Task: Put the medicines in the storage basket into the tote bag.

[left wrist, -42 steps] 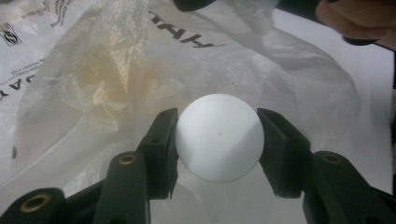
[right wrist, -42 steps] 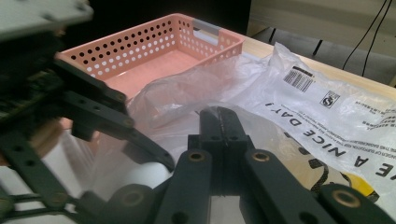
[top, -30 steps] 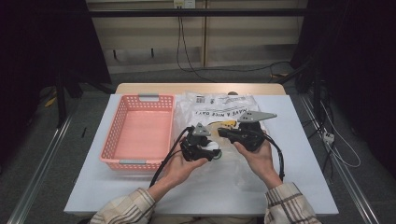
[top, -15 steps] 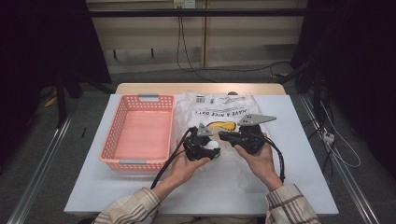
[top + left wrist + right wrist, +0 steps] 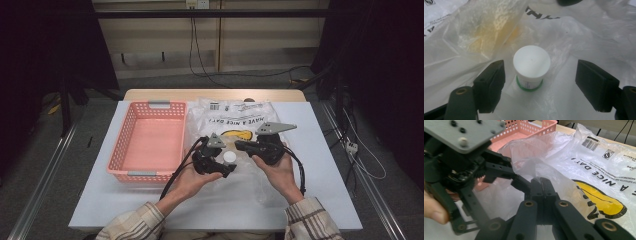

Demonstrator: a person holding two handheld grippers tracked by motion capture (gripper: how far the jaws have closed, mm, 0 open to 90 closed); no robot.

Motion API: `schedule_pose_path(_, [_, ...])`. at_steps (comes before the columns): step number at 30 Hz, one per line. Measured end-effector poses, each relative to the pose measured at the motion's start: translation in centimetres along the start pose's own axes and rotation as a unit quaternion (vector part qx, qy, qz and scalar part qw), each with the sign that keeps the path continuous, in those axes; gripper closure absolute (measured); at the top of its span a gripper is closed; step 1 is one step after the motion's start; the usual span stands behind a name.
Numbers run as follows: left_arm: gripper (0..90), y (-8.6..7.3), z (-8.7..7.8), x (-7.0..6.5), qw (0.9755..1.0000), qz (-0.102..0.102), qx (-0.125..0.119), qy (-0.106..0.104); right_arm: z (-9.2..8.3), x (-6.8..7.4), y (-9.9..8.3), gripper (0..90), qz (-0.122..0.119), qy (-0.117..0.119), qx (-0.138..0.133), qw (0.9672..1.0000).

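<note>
Nearest the person, left claw (image 5: pixel 537 82): jaws have just been opening, now wide and clear of the bottle between them.
Bottle (image 5: pixel 531 66): white-capped, upright on the plastic bag (image 5: pixel 235 117); a sideways nudge from either jaw could topple it.
Right claw (image 5: pixel 541 195): closed, pinching bag film; a tug might drag the film under the bottle.
Basket (image 5: pixel 150 142): pink, on the counter (image 5: pixel 320 200), left of the bag.
</note>
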State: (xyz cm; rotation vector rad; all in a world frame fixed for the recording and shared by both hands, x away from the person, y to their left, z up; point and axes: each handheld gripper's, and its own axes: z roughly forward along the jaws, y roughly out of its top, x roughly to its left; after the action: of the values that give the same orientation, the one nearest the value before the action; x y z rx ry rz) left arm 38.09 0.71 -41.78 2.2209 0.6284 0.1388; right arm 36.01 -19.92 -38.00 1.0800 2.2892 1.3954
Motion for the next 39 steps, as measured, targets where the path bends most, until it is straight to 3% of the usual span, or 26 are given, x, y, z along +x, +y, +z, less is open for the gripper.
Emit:
schedule_pose_path(3, [22.4,0.1,-0.8,-0.1,0.9999,0.005,-0.011,-0.001,-0.1,0.0,0.0,90.0,-0.001,0.0,0.001,1.0])
schedule_pose_path(10, [19.0,-0.1,-2.8,-0.7,0.9996,0.025,-0.008,-0.011,-0.3,-0.1,0.0,90.0,0.002,-0.001,-0.002,1.0])
schedule_pose_path(23, [18.9,-1.8,-6.9,-1.0,0.9981,0.023,-0.056,-0.009,-0.2,0.1,0.0,90.0,0.0,0.002,0.0,1.0])
schedule_pose_path(28, [19.4,-3.0,-8.3,-0.8,0.9971,0.013,-0.074,0.009,-0.3,0.1,-0.3,90.0,-0.002,0.001,0.006,1.0])
schedule_pose_path(30, [20.5,-3.6,-8.6,-0.3,0.997,-0.001,-0.076,0.011,-0.4,0.0,-0.5,90.0,-0.002,0.002,0.007,1.0])
schedule_pose_path(35, [20.3,-4.6,-9.1,0.2,0.9972,-0.012,-0.071,0.019,-0.6,-0.2,-1.1,90.0,0.001,0.0,0.017,0.9999])
schedule_pose_path(39, [21.3,-5.4,-10.1,-0.2,0.997,-0.005,-0.072,0.028,-0.8,0.0,-1.6,90.0,-0.001,0.001,0.022,0.9998])
